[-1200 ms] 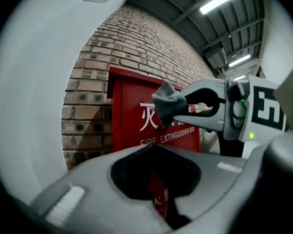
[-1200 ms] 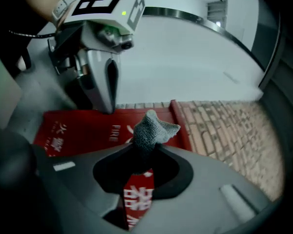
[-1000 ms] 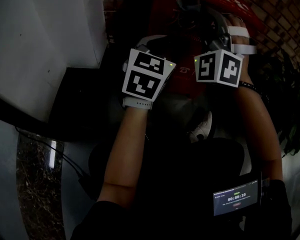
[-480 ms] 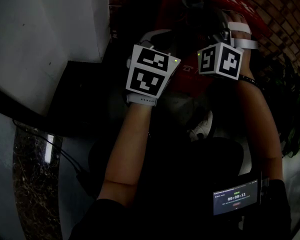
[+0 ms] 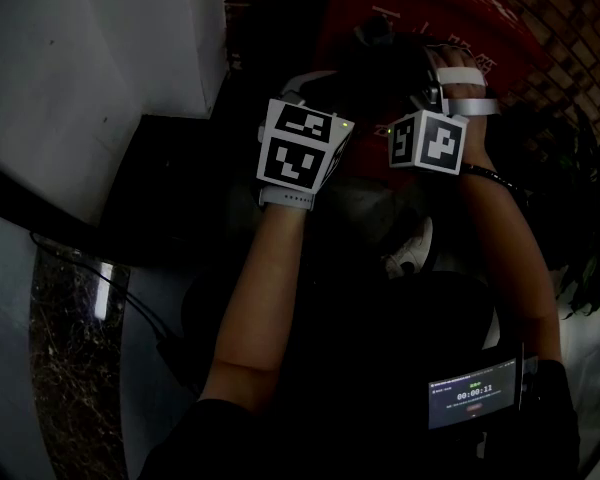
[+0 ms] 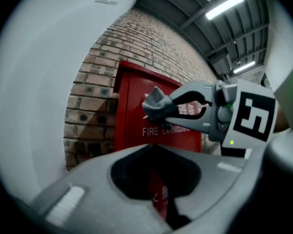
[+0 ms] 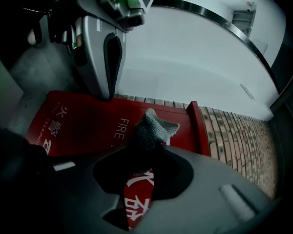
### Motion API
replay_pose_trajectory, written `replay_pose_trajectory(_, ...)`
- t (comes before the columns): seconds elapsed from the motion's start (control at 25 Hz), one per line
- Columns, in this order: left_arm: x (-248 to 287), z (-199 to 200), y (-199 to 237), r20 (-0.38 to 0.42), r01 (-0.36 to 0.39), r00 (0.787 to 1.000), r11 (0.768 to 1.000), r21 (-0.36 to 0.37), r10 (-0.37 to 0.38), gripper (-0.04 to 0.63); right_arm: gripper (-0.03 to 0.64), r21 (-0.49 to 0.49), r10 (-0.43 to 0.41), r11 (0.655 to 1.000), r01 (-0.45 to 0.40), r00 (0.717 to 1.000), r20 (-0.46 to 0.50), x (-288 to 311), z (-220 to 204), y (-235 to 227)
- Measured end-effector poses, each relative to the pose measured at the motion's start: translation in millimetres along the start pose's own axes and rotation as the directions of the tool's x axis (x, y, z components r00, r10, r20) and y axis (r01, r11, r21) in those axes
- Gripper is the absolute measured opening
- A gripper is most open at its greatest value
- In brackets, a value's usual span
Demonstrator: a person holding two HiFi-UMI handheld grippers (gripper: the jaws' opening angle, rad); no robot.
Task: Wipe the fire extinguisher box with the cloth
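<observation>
The right tool (image 7: 149, 147) has its jaws closed on a grey cloth (image 7: 153, 126). The cloth is pinched at the jaw tips and a small bunch of it stands out in front of them. Just ahead of this tool is the red fire extinguisher box (image 7: 83, 123), with white letters on its front. I cannot tell if the cloth touches the red face or is only very near to it.

The left tool (image 6: 154, 149) has its jaws together and there is nothing between them. It points at the same red box, which is straight ahead of it. From this tool, the right tool is ahead and to the right, a little higher, and its cloth is in front of the upper part of the box. The two tools are near each other but apart.

To the left of the box, as the left tool sees it, is a brick wall (image 6: 93, 99), and further left a white wall (image 6: 39, 82).

In the head view both forearms reach forward to the box, and the picture is dark.
</observation>
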State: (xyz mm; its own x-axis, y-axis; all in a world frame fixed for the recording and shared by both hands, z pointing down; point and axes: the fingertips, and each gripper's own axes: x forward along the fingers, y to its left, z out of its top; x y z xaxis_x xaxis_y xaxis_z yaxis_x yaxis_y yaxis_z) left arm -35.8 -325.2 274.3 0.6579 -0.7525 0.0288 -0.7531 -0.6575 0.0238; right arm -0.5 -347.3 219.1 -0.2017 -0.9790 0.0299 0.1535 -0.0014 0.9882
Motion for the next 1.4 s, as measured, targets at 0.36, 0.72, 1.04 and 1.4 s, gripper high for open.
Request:
replay_pose_trajectory(0.36,0.8,-45.0,1.2,-0.076,0.02,0.997,0.997,-0.073,-0.025,0.003,0.075,0.032,0.052,0.998,-0.052,0.999,0.014,1.9,7.0,57.6)
replay_pose_trajectory(0.72,10.7,-88.3,-6.0,-0.163,0.043,0.985,0.995,-0.095,-0.058,0.003,0.075,0.033,0.134,0.99,-0.135,0.991,0.008,0.9,8.3,122.4)
replay_pose_trajectory(1.04,16.0,-114.8,-3.1,-0.228,0.025,0.973,0.996,-0.09,-0.045,0.003,0.075,0.025,0.186,0.982,-0.186,0.983,0.015,0.8,13.2,166.9)
replay_pose_trajectory(1.4,26.1,-162.9,-2.9,-0.321,0.033,0.943,0.986,-0.165,-0.086,0.003,0.075,0.0,0.217,0.976,-0.217,0.975,0.038,0.8,18.8,220.1)
